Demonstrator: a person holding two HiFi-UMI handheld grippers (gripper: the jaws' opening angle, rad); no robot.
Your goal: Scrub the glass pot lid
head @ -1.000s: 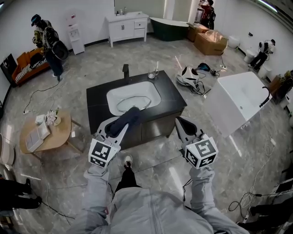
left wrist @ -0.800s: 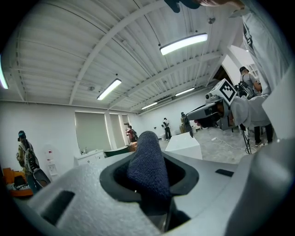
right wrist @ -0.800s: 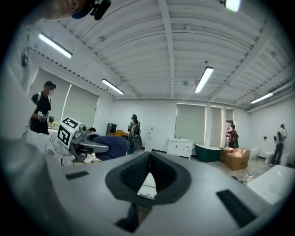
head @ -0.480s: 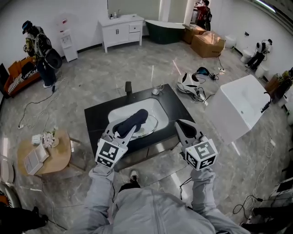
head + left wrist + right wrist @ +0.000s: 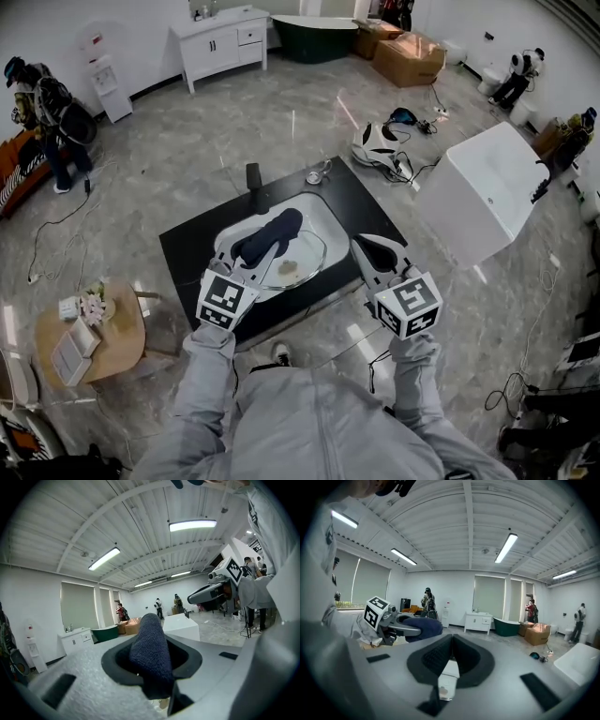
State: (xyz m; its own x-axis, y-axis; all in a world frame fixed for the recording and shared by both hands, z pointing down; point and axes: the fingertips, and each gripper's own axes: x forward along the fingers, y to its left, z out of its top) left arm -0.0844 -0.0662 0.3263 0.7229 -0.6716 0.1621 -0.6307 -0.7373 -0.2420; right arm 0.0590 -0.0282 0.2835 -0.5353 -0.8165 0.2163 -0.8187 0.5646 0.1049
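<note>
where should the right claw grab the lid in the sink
Probably the centre of the lid, at the brownish spot that may be its knob, straight down from above: it lies about flat in the sink, whose walls shield its thin rim from the sides. The right claw is shut and must open first; the left claw holds the cloth.

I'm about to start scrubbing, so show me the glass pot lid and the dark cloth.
glass pot lid (image 5: 303, 257), head view, clear glass right of its centre.
dark blue cloth (image 5: 151, 649), left gripper view, middle of the roll.
</note>
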